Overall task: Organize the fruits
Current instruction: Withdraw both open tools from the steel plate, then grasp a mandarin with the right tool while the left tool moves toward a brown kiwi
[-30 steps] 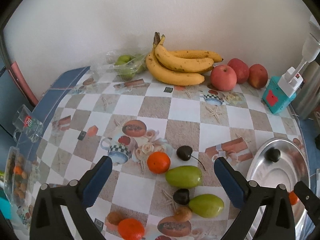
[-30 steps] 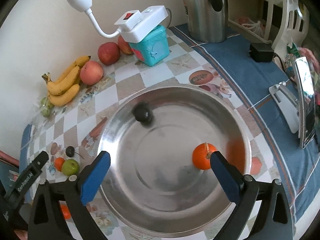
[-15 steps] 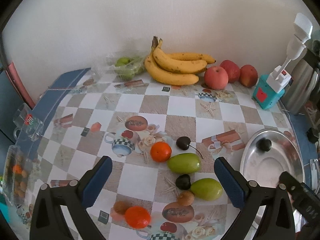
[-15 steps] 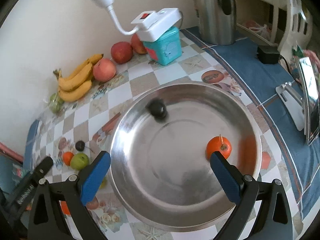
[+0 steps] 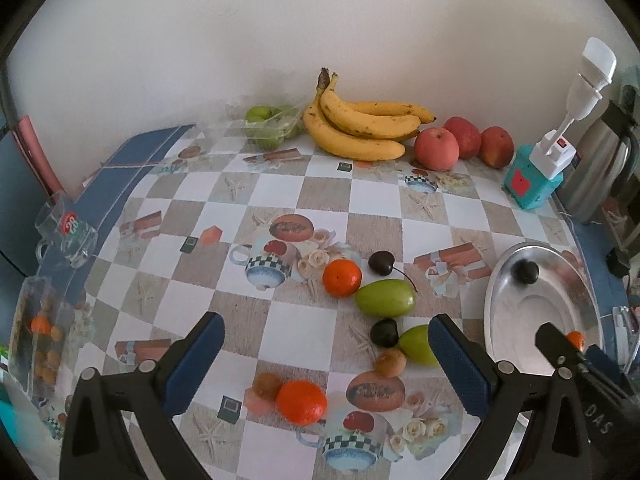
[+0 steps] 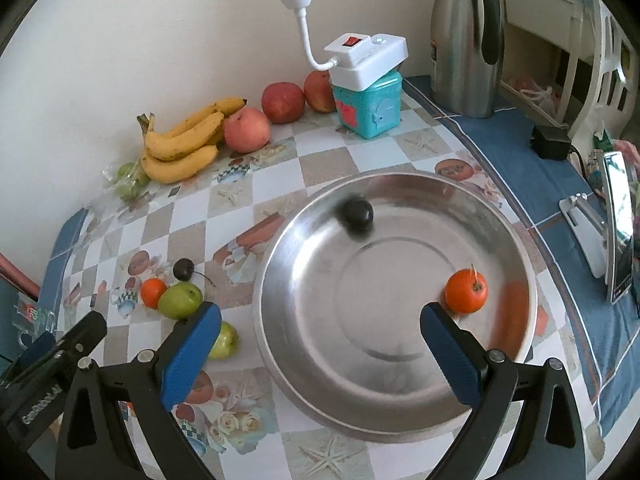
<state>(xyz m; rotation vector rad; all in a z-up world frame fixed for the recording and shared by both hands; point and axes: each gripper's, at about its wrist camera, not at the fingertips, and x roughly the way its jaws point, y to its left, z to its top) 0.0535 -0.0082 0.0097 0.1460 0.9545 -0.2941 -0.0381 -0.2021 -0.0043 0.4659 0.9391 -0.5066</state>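
So both grippers are empty right now, jaws spread wide on each. The right gripper (image 6: 320,316) hangs over the steel bowl (image 6: 520,240), which already has a small orange fruit with a stem (image 6: 466,291) just ahead of its right jaw and a dark plum-like fruit (image 6: 357,216) further ahead, up on the sloped wall. The left gripper (image 5: 325,330) is over the loose pile on the table (image 5: 280,184): a mandarin (image 5: 342,277), a cherry (image 5: 381,262) and a green fruit (image 5: 385,298) sit ahead between the jaws, a second dark fruit (image 5: 384,332) and second green fruit (image 5: 416,344) are by the right jaw, and another mandarin (image 5: 301,396) with two little brown fruits is closer in.

What I'd worry about:

- Everything here is round and the pile is tight. That mandarin is touching the green fruit, so closing on one probably nudges the neighbour and sends it rolling, maybe toward the table edge.
- The cherry's thin stem runs past the green fruit and could snag.
- The dark fruit in the bowl looks smeared, so I'd guess it isn't settled. Anything dropped from height into slick steel could bounce out.
- The two grippers are near each other beside the bowl, so a reach across could clip the other one.
- Soft fruit plus a hard squeeze means bruising.
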